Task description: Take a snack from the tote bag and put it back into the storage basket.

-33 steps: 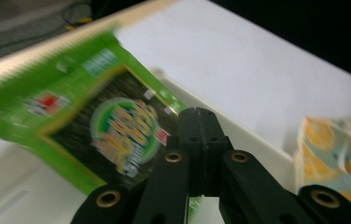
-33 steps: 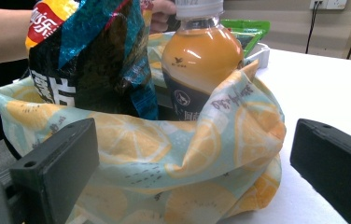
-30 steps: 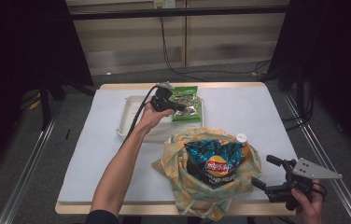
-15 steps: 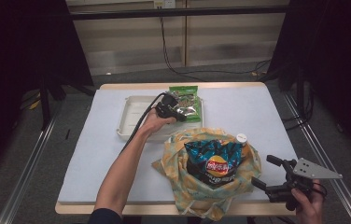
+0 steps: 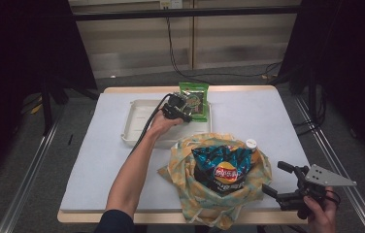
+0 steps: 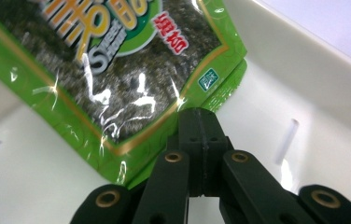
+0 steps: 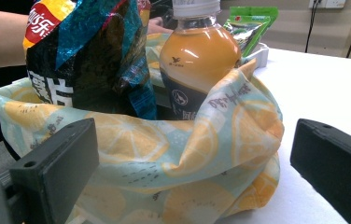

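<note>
Green seaweed packet [image 6: 117, 84] tilted over white tray [image 6: 313, 116], corner pinched.

We count one green seaweed packet [image 6: 117, 79], one white tray [image 5: 141, 121], one lemon-print cloth bag [image 5: 205, 194], one chip bag [image 5: 222, 172] and one bottle of orange drink [image 7: 199, 65] with a white cap. We see two grippers, the left gripper [image 5: 183, 109] and the right gripper [image 5: 280, 182], each with two black jaws, and one white table [image 5: 268, 116].
</note>
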Motion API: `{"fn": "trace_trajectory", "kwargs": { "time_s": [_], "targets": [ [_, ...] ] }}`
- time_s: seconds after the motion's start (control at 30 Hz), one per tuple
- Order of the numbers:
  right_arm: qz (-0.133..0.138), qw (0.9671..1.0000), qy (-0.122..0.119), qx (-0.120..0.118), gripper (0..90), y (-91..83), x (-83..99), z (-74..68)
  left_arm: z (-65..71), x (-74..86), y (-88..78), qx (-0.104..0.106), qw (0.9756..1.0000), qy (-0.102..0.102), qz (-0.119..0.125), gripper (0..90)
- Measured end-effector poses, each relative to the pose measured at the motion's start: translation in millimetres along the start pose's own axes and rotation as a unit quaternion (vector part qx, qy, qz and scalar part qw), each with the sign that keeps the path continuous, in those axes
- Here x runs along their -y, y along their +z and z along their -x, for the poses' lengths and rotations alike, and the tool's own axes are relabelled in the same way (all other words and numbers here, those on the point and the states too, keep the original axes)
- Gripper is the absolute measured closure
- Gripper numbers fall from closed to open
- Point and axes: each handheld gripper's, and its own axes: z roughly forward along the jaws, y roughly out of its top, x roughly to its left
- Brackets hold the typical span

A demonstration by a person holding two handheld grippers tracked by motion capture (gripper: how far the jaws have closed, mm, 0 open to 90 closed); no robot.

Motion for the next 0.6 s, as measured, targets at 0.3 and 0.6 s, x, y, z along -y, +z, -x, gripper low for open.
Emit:
{"fn": "trace_trajectory", "kwargs": {
  "time_s": [0.3, 0.6],
  "targets": [
    [-0.003, 1.0, 0.001, -0.006, 0.6, 0.2, -0.4, -1.4, -5.5, -4.9, 2.4, -0.021, 0.9998, -0.002, 0.001, 88.8],
    [0.001, 1.0, 0.001, -0.001, 0.6, -0.4, 0.0, -0.4, -8.5, -0.3, 0.0, -0.022, 0.9995, -0.016, 0.016, 79.8]
  ]
}}
